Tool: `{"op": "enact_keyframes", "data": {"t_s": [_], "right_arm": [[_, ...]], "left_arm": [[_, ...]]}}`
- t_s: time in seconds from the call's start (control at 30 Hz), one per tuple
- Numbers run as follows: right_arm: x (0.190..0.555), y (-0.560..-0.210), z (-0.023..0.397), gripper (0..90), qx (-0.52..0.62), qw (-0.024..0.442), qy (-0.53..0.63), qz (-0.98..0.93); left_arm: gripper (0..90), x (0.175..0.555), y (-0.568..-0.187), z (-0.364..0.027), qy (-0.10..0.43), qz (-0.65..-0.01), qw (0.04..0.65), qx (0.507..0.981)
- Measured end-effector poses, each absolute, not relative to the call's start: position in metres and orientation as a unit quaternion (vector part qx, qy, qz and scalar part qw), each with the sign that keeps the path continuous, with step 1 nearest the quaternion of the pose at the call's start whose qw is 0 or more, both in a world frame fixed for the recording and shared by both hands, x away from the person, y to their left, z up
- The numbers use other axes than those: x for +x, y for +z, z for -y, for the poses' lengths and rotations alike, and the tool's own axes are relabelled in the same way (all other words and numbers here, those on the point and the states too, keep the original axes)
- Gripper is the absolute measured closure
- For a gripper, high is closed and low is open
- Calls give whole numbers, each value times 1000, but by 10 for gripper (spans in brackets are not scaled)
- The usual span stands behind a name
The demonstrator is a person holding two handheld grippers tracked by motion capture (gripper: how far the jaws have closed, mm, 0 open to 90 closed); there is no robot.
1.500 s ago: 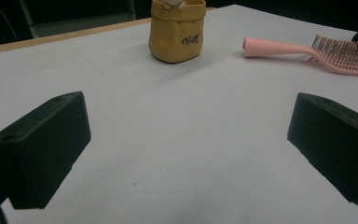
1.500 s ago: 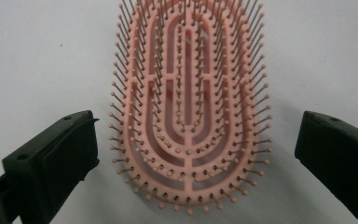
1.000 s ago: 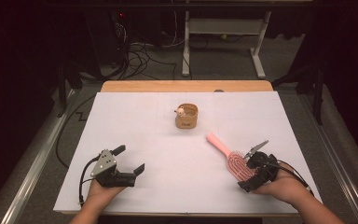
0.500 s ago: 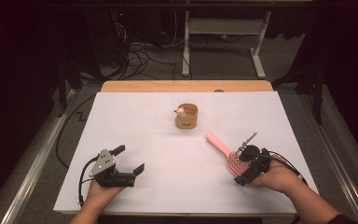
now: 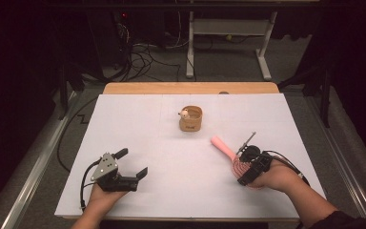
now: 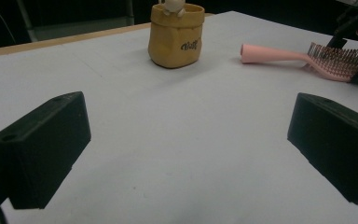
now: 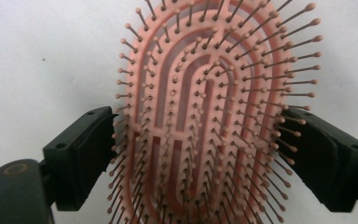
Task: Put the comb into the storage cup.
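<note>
Right gripper [image 5: 246, 164] jaws closing, tilted down; left gripper [image 5: 129, 164] jaws wide

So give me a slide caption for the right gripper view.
Right gripper's fingers straddling the pink hairbrush head, closing in.

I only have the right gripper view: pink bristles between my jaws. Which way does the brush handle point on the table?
Observer: The right gripper straddles the head, and its jaws have just been closing. The hairbrush handle points away from you and leftward, toward a tan pouch.
Operator: Does the pouch touch the handle?
Observer: No. It stands upright, and bare white table shows between it and the handle's tip.
Operator: Where's my other hand?
Observer: The left gripper sits near the table's front left, with its jaws open and nothing between them.
</note>
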State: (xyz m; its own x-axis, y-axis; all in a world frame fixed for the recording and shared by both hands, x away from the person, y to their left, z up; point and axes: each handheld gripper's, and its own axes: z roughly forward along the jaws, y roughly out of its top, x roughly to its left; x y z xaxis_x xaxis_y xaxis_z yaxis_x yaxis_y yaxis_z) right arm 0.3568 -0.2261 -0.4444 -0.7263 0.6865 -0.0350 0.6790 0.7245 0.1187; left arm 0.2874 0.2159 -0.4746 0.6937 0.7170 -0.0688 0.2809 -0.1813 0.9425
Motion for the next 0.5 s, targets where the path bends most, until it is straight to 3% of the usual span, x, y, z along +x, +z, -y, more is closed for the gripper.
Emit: {"op": "enact_keyframes", "data": {"t_s": [0.5], "right_arm": [[363,-444,221,177,375,28,28,-926]], "left_arm": [[1,287,-475,-216,201,-336,545,742]]}}
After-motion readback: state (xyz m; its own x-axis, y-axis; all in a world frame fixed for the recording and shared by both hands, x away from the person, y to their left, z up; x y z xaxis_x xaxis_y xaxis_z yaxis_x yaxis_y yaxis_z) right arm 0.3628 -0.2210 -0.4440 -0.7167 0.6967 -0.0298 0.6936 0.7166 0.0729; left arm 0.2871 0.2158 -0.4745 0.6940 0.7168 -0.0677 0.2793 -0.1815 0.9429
